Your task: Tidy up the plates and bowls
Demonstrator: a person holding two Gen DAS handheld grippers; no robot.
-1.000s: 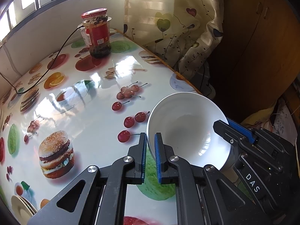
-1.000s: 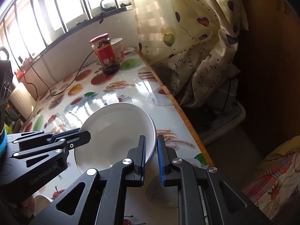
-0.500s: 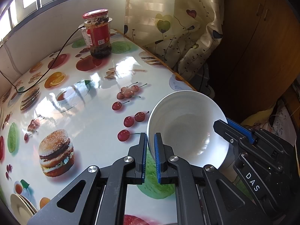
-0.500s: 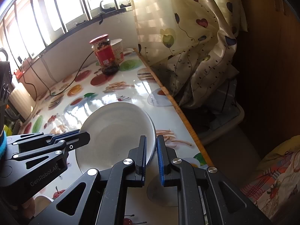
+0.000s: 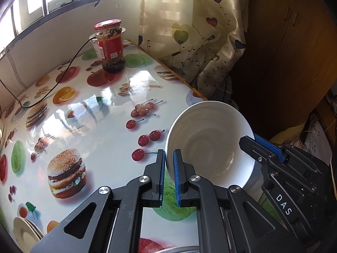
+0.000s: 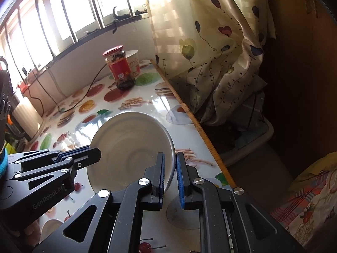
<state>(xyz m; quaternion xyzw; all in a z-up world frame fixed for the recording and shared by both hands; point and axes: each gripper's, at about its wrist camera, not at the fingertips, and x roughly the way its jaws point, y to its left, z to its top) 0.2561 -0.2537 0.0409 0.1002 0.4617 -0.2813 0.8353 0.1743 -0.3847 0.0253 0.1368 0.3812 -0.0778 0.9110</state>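
Note:
A white bowl [image 5: 210,145] hangs tilted above the fruit-print table [image 5: 101,109], near its right edge. My left gripper [image 5: 169,158] is shut on the bowl's left rim. My right gripper [image 6: 169,160] is shut on the opposite rim of the same bowl [image 6: 128,145]. Each gripper shows in the other's view: the right one [image 5: 250,141] at the bowl's far side, the left one [image 6: 94,151] at the bowl's left side. A stack of cream plates [image 5: 25,229] lies at the table's near left corner.
A red-lidded jar [image 5: 110,46] and a white cup [image 6: 133,63] stand at the far end, with a black cable [image 5: 61,78] trailing across the table. A patterned curtain [image 5: 195,38] and a dark wooden cabinet [image 5: 284,48] stand to the right.

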